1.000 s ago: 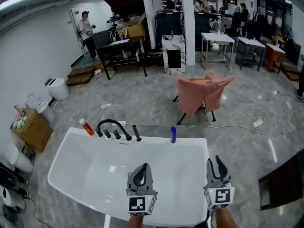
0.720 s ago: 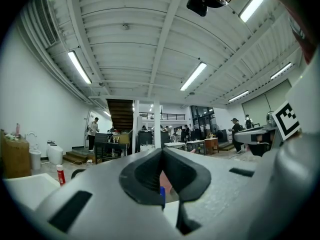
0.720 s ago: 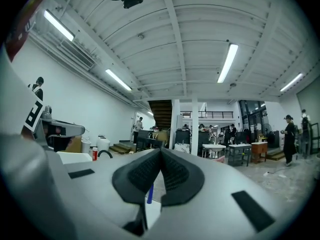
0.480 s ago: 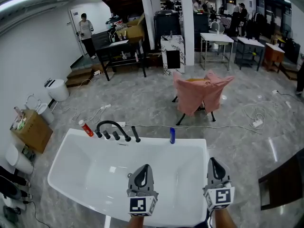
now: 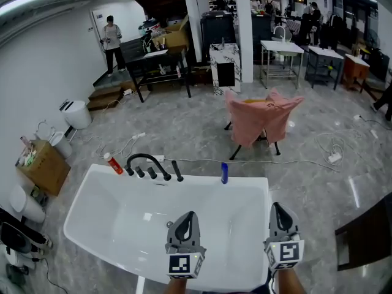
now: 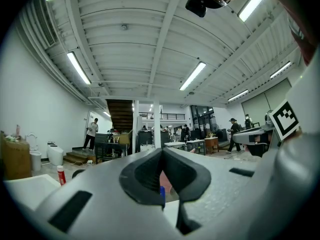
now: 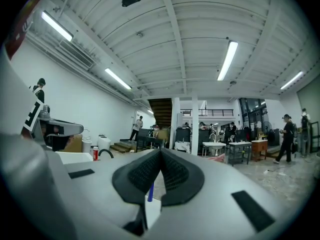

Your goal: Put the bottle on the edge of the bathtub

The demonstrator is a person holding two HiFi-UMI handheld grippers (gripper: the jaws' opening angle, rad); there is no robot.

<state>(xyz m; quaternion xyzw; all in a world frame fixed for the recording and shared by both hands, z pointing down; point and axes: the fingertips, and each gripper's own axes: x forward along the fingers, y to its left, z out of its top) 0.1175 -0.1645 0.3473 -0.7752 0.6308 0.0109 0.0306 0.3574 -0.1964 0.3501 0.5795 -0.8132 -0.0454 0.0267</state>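
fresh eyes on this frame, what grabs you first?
The big white bathtub fills the foreground of the head view, with a small blue bottle standing on its far edge and a black faucet further left. Behind it, a pink cloth hangs over a chair. At the picture's bottom edge, the left claw and right claw are both shut and empty.

a small blue bottle (image 5: 224, 173) stands upright on the far rim of the white bathtub (image 5: 116, 219).

The left tool (image 5: 186, 218) and right tool (image 5: 279, 210) are pale grey, tapering shells lined with dark ribbed pads (image 7: 142, 176). Each carries a cube (image 5: 182, 265) with black-and-white square markers.
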